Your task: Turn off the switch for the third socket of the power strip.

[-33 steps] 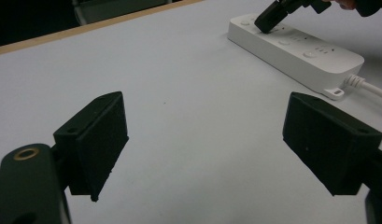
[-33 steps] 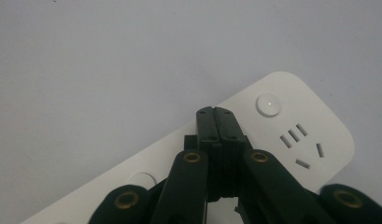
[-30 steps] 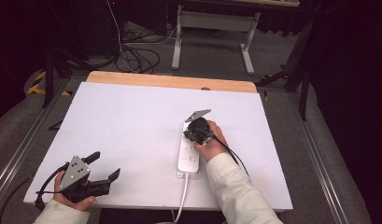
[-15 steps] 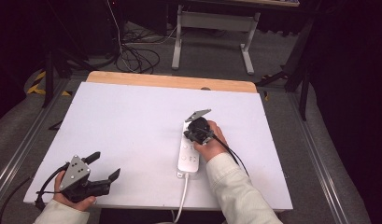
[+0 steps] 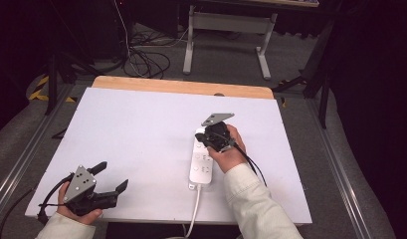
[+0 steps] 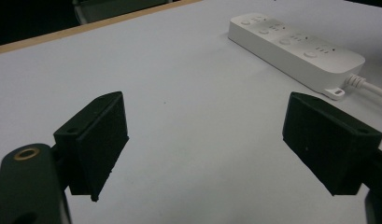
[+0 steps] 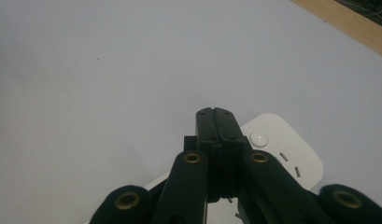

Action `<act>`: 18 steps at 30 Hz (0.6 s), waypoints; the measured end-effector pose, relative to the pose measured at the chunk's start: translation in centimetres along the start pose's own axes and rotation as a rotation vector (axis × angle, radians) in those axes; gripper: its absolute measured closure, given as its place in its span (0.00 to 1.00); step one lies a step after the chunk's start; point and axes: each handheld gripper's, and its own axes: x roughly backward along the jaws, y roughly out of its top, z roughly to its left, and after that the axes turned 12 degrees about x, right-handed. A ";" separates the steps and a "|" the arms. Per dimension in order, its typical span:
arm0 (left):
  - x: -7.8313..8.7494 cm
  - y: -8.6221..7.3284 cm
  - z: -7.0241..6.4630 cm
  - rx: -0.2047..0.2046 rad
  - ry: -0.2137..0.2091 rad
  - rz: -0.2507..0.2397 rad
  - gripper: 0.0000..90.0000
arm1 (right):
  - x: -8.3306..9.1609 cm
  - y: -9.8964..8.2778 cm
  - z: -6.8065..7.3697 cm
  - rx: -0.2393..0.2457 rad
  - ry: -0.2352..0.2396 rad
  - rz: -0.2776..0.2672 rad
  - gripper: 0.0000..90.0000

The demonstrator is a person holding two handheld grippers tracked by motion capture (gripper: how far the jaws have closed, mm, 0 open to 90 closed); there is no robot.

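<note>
A white power strip [image 5: 201, 165] lies on the white table [image 5: 141, 124], its cable [image 5: 195, 209] running off the near edge. My right gripper [image 5: 206, 138] hovers over the strip's far end with its jaws shut and nothing between them. In the right gripper view the closed jaws [image 7: 215, 119] point at the table just past the strip's end [image 7: 284, 149] and its round button [image 7: 258, 136]. My left gripper [image 5: 111, 176] rests near the front left corner, open and holding nothing. Between its jaws in the left gripper view [image 6: 212, 140] is bare table, with the strip [image 6: 291, 44] farther off.
A wooden strip [image 5: 181, 85] borders the table's far edge. Beyond it on the floor are loose cables [image 5: 141, 55] and the legs of a metal stand [image 5: 226, 30]. Metal rails run along both sides of the table.
The right gripper has lifted a little above the strip's far end, still shut. The left gripper has stayed where it was.
</note>
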 end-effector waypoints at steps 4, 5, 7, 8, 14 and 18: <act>0.0 0.0 0.0 0.000 0.001 0.001 0.16 | 0.5 0.4 0.4 0.009 0.004 -0.015 1.00; -0.1 0.0 0.0 0.001 0.001 0.000 0.16 | 0.7 0.5 0.4 0.011 0.003 -0.021 1.00; -0.1 0.0 0.0 0.005 0.000 0.001 0.16 | 1.0 0.7 0.5 0.020 0.002 -0.031 1.00; -0.1 0.0 0.0 0.005 0.000 0.001 0.16 | 1.2 0.8 0.6 0.022 0.001 -0.034 1.00; -0.1 0.0 0.0 0.009 -0.002 0.001 0.16 | 1.8 0.9 0.6 0.027 -0.004 -0.048 1.00; -0.1 0.0 0.0 0.010 -0.002 0.000 0.16 | 2.1 1.0 0.7 0.026 0.004 -0.057 1.00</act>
